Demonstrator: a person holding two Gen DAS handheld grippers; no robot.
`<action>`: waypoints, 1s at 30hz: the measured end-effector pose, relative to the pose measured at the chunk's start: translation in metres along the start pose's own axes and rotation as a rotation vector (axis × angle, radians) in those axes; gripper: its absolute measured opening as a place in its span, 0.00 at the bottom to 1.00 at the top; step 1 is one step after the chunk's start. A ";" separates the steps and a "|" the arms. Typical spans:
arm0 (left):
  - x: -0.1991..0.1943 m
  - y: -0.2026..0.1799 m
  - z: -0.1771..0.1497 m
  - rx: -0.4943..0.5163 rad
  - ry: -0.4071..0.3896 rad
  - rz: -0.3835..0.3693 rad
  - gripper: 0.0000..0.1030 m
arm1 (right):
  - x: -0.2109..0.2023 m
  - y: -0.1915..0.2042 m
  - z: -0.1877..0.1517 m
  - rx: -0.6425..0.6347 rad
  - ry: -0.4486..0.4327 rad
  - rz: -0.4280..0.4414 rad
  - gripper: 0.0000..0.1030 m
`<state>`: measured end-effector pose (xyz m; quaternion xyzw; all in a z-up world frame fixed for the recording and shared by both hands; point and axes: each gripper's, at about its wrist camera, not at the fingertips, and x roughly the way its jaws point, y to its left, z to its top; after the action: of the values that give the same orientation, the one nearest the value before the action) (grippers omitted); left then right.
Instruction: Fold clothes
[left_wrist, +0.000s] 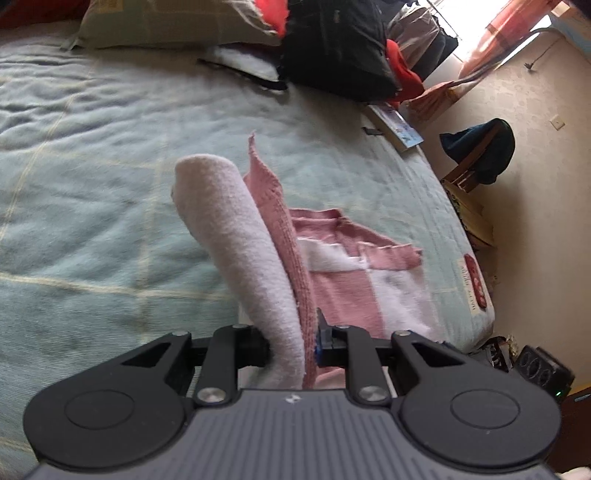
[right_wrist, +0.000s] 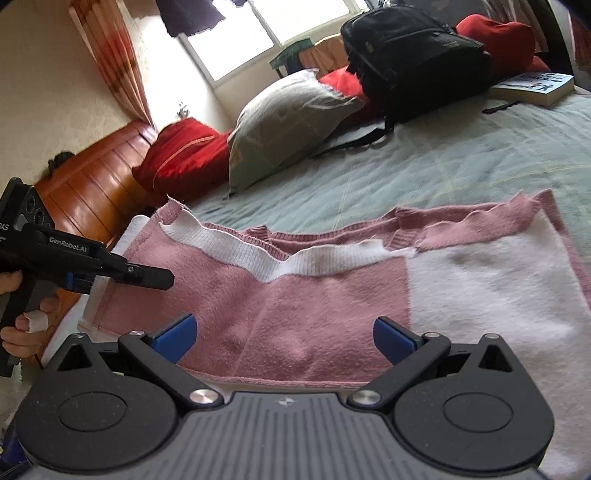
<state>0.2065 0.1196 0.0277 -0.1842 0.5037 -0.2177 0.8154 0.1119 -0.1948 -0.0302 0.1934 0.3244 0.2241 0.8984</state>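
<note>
Left wrist view: the left gripper was clenched on a raised fold of the pink-and-white sweater, lifted toward 11 o'clock, while the rest lay flat toward 3 o'clock on the pale green bedspread; the step appeared to be a fold in progress, calling for the held edge to be carried across and laid down. Right wrist view: the right gripper, jaws released and holding nothing, hovered over the spread sweater, with a pillow and black backpack toward 12 o'clock below a window.
</note>
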 end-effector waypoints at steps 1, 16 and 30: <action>0.000 -0.005 0.000 0.003 -0.001 0.000 0.18 | -0.004 -0.002 0.000 0.001 -0.010 0.000 1.00; 0.034 -0.090 0.004 0.066 0.030 -0.030 0.18 | -0.071 -0.054 -0.006 0.076 -0.179 -0.053 1.00; 0.091 -0.147 0.015 0.085 0.079 -0.038 0.18 | -0.097 -0.099 -0.014 0.162 -0.249 -0.092 1.00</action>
<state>0.2310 -0.0515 0.0434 -0.1502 0.5220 -0.2614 0.7979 0.0635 -0.3251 -0.0411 0.2766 0.2358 0.1302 0.9225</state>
